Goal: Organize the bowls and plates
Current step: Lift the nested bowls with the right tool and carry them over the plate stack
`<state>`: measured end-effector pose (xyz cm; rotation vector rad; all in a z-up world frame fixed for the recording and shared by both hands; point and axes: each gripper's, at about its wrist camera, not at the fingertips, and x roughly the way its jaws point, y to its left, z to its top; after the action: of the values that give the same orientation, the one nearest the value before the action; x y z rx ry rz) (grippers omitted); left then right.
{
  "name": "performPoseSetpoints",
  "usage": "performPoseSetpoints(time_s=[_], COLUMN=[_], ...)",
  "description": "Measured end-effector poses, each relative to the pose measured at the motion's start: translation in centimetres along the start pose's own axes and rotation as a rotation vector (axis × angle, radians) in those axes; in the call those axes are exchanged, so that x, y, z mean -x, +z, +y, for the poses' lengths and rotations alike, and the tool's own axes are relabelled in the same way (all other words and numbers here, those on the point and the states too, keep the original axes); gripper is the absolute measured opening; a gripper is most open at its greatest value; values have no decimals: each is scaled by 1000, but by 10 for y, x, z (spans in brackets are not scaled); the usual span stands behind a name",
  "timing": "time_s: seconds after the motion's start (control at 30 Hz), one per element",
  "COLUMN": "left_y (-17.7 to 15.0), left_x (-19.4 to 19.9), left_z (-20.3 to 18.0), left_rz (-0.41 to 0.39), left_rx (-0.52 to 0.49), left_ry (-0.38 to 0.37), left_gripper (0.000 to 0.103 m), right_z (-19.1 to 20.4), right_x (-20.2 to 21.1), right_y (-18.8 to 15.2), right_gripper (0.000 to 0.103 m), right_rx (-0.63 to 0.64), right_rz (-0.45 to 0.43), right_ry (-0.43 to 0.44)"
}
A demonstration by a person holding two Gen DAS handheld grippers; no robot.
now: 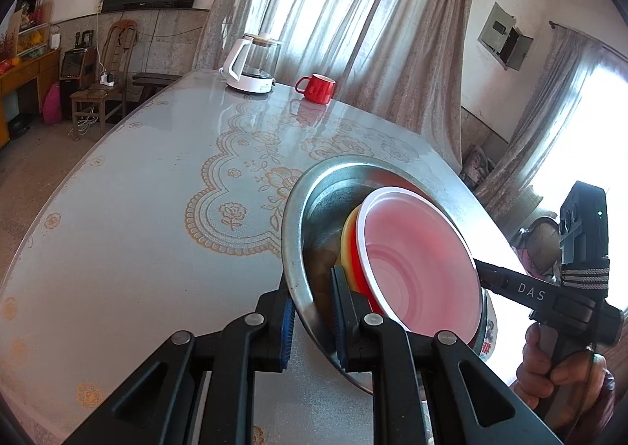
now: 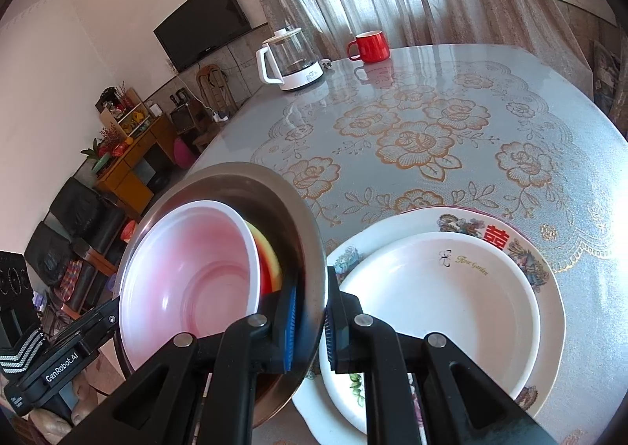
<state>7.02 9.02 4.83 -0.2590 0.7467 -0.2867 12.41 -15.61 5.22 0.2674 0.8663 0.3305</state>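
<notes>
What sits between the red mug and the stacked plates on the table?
Nothing: the right wrist view shows only bare floral tablecloth between the red mug and the stacked plates.

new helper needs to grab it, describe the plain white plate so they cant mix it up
On the floral tablecloth, look at the near edge, right of the steel bowl. Two plates are stacked there; the plain white plate is the smaller one on top, marked "Rose Garden", whereas the patterned plate beneath has a colourful rim.

Bowls (image 2: pixel 188 280) nested in basin (image 2: pixel 251 186), left of stacked plates (image 2: pixel 443 311).
</notes>
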Motion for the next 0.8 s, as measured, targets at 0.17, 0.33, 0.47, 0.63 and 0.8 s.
performPoseSetpoints(time_s=[0.17, 0.33, 0.47, 0.63, 0.8], left_y=[2, 9, 19, 24, 19], left_x=[-6, -14, -18, -34, -55], left_z=[-17, -38, -55, -73, -89], left_rz=[21, 43, 45, 91, 155], left_rx=[-37, -73, -98, -104, -126], left_ry=[-33, -80, -120, -172, -191], left_gripper=[17, 17, 16, 16, 16], right_z=[-15, -31, -44, -61, -82], right_x=[14, 32, 49, 62, 67], right_y=[-6, -8, -5, -4, -9], right_gripper=[11, 11, 11, 12, 13], right_rx=[-27, -51, -75, -117, -165], right_rz=[-15, -42, -76, -97, -86], right_ry=[-23, -56, -83, -123, -163])
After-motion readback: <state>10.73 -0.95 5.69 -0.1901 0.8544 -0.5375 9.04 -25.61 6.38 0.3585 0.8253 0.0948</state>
